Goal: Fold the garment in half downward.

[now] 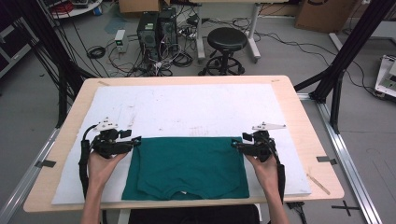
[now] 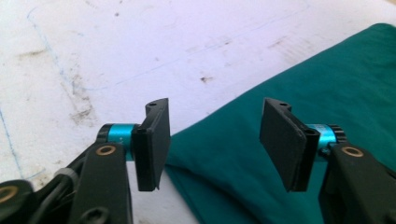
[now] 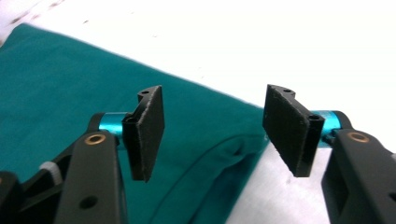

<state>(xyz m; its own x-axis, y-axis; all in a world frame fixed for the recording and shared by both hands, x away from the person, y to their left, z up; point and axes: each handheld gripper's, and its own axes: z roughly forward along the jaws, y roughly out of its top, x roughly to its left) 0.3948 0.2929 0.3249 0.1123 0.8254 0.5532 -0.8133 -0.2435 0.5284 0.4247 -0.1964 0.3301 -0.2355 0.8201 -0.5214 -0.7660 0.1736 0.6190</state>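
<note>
On the bench (image 1: 299, 140), a folded green garment (image 1: 187, 168) lies flat on the white mat (image 1: 187, 107) near the front edge. Left tongs (image 1: 136, 141) and right tongs (image 1: 235, 144) hover at its far corners, gaping and empty. Judged step: release after a fold; the next fold calls for a fresh grip on an edge.

A light wooden desk (image 1: 299, 116) carries a white, scuffed mat (image 1: 196, 107) that covers most of its top. Beyond the far edge, a black round stool (image 1: 227, 39) stands on the grey floor (image 1: 289, 56). Left of it sit two dark computer towers (image 1: 156, 28) amid tangled cables (image 1: 140, 60), with a small white box (image 1: 120, 39), perhaps a power unit, beside them. A cardboard box (image 1: 322, 14) rests at far right.
</note>
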